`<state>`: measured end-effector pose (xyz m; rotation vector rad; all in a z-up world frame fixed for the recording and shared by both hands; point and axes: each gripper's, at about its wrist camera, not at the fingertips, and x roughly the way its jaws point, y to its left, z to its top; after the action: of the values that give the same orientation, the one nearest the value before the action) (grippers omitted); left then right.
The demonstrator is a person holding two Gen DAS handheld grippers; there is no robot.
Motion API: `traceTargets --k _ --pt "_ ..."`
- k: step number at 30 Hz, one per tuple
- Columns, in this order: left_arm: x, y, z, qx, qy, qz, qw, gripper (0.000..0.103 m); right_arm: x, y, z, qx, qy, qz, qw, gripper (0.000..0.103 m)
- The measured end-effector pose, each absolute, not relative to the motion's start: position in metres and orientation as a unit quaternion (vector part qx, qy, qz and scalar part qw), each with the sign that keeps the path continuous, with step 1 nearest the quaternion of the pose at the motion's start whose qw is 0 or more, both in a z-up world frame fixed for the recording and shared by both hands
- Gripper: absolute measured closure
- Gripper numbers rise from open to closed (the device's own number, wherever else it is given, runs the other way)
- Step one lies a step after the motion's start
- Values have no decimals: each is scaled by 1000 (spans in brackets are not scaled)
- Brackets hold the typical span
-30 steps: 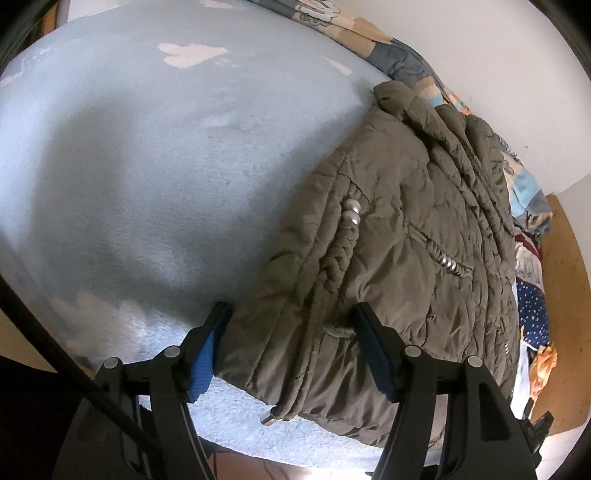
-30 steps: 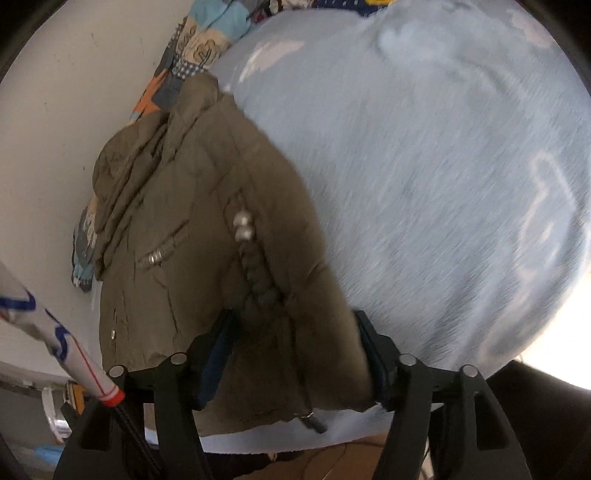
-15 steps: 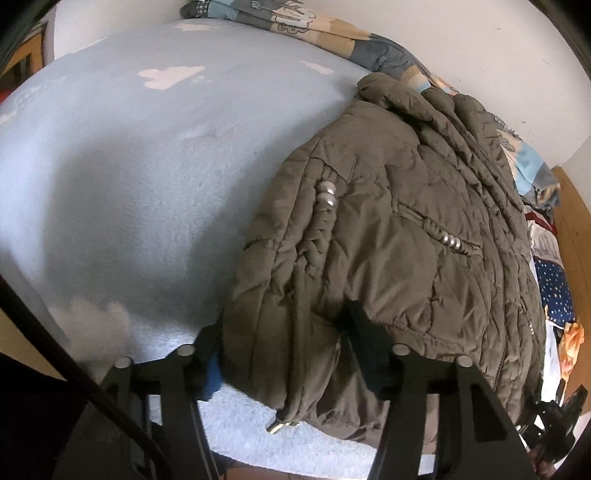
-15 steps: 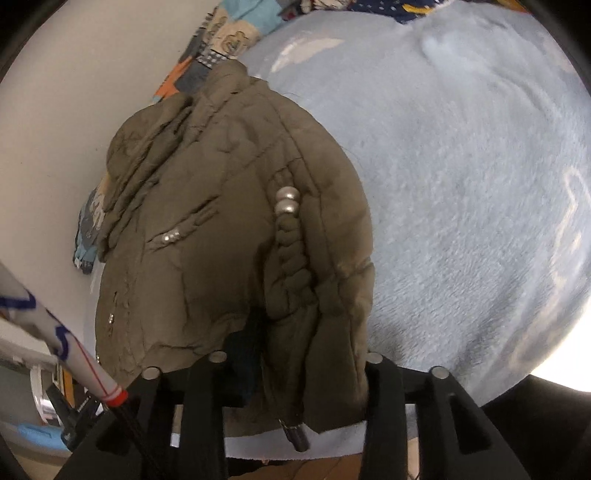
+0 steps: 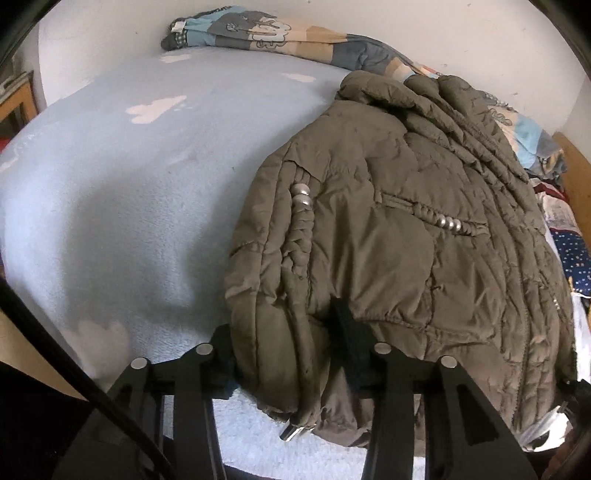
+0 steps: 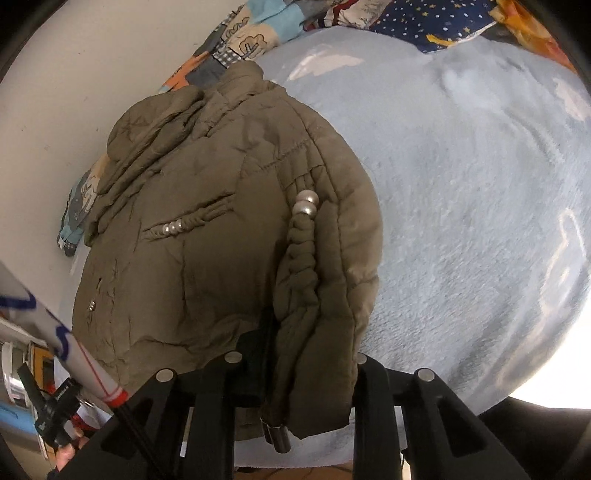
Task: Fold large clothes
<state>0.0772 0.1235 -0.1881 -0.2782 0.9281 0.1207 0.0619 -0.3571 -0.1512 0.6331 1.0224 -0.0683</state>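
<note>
grippers angled down; left gripper [image 5: 286,349], right gripper [image 6: 306,360] fingers closing, pinching jacket [image 5: 388,240] hem.

One jacket [image 5: 406,236], one blue blanket [image 5: 129,184], one patchwork quilt [image 5: 280,33], two tongs [image 5: 286,339]

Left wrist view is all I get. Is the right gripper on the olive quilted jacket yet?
Observer: Yes. The right gripper has the hem of the olive quilted jacket between its fingers, and its jaws are closing.
Operator: Which part of the hem?
Observer: The edge right beside the braided cord with two silver beads.
Operator: Anything near that gripper?
Observer: A white tube with blue marks and a red band crosses the lower left corner of the right wrist view.
</note>
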Motion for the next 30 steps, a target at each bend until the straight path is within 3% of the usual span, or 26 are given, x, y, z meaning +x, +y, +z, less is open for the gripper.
traceTargets --k 9,14,16,30 --pt "82 112 -188 -78 446 81 888 50 63 -356 -155 298 479 -35 825 75" --pt "83 100 -182 -36 437 69 896 73 62 -357 -152 294 482 -31 825 77" --pt "82 100 -179 -37 431 65 899 76 58 -358 -148 288 480 -29 828 79" --pt "70 98 -163 -22 397 61 915 80 47 -352 -121 257 446 -27 857 84"
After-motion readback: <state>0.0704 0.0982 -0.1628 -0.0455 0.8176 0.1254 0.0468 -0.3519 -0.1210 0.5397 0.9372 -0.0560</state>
